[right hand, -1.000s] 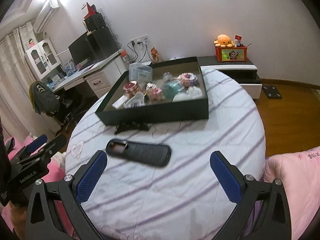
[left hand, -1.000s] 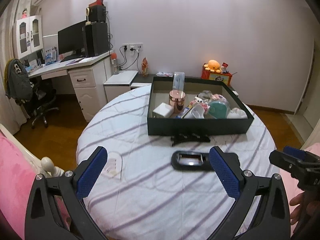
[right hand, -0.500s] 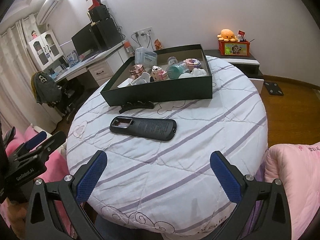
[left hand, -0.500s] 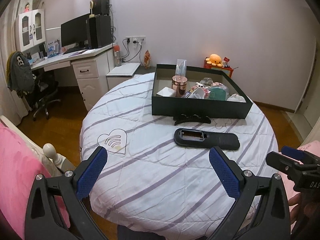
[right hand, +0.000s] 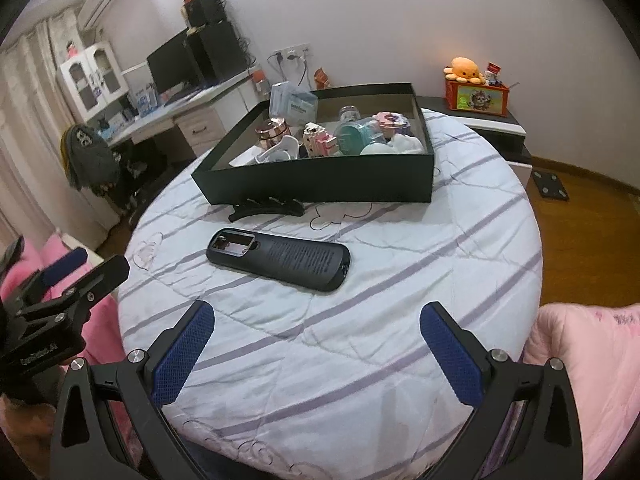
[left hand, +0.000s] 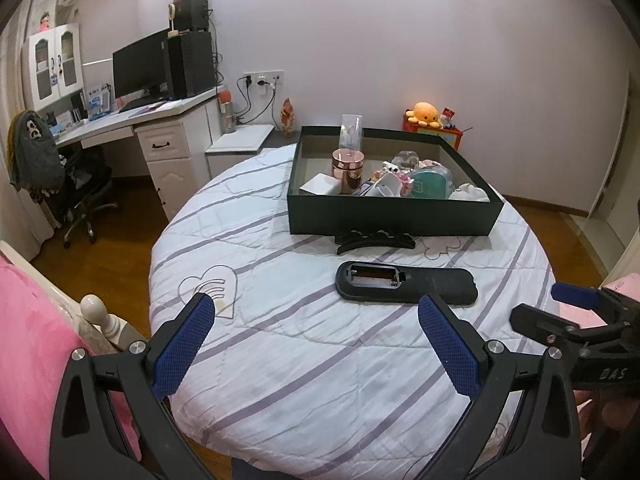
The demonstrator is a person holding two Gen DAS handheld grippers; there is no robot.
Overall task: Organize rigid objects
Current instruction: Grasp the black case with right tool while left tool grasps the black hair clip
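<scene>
A black remote control [left hand: 406, 287] lies face down on the round table [left hand: 280, 344], its battery bay open; it also shows in the right wrist view [right hand: 278, 258]. A black hair claw clip [left hand: 375, 240] lies just in front of a dark green box [left hand: 394, 216] that holds several small items. The clip [right hand: 267, 206] and the box [right hand: 320, 186] also show in the right wrist view. My left gripper [left hand: 316, 338] is open and empty, near the table's front edge. My right gripper [right hand: 316, 346] is open and empty, also short of the remote.
The table has a white quilted cover with purple stripes. Pink bedding [left hand: 28, 344] lies at the left, and more [right hand: 584, 360] at the right. A desk with a monitor [left hand: 140, 64], an office chair [left hand: 76, 184] and a low cabinet with an orange plush [left hand: 426, 114] stand behind.
Both grippers have drawn back from the table and risen, so the remote, the clip and the box look farther away. Both stay open and empty.
</scene>
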